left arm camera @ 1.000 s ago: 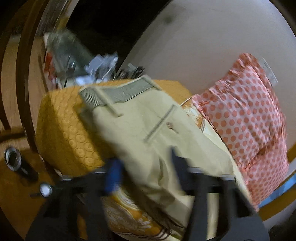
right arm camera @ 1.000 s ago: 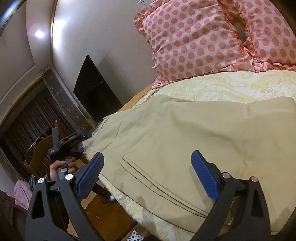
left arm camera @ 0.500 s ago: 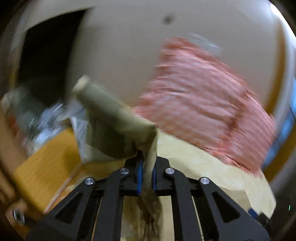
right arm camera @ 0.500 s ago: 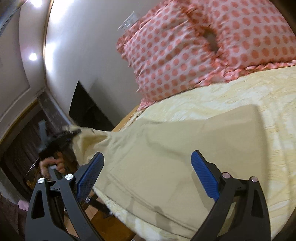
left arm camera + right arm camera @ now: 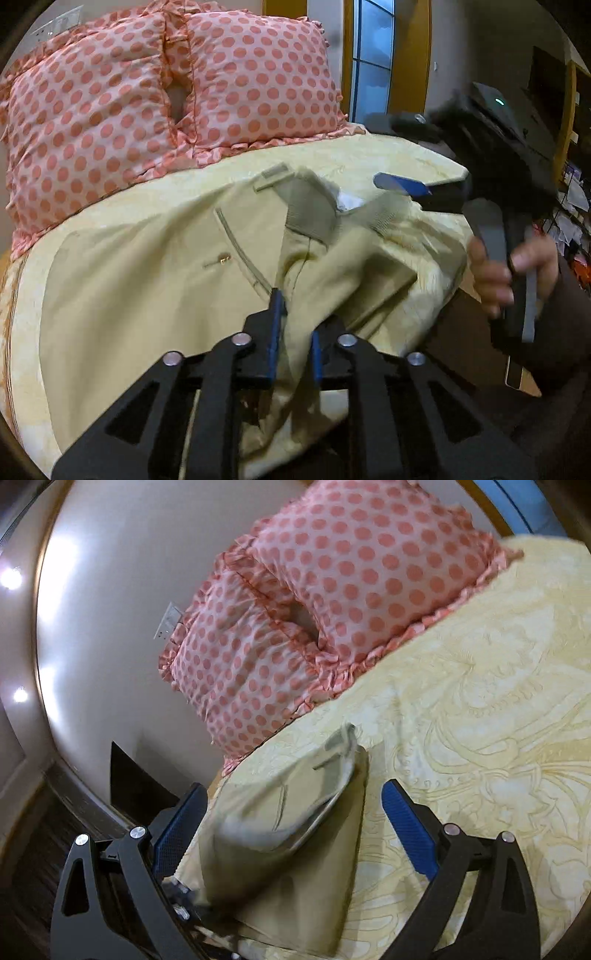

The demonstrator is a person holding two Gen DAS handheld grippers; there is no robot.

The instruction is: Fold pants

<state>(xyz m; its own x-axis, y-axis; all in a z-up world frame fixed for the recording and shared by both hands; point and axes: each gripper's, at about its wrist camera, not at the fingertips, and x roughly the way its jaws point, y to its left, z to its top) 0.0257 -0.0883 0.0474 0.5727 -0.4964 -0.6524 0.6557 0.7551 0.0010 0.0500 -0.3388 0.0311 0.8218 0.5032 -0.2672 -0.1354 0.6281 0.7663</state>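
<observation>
Beige pants (image 5: 147,273) lie on a pale yellow patterned bedsheet (image 5: 369,155), the waistband (image 5: 310,206) folded over toward the right. My left gripper (image 5: 293,328) is shut on a fold of the pants fabric. My right gripper (image 5: 291,834) is open, hovering over the folded pants (image 5: 291,834); it also shows in the left wrist view (image 5: 402,184), held by a hand just above the waistband.
Two pink polka-dot pillows (image 5: 155,96) lean against the wall at the head of the bed. A window and wooden frame (image 5: 373,55) stand behind. The bedsheet (image 5: 480,701) spreads to the right of the pants. A dark floor (image 5: 55,812) lies beyond the bed's left edge.
My left gripper closed on the pants and carried the waistband end across the bed toward the right gripper, folding the pants over. The right gripper stayed open and tilted over the fold.
</observation>
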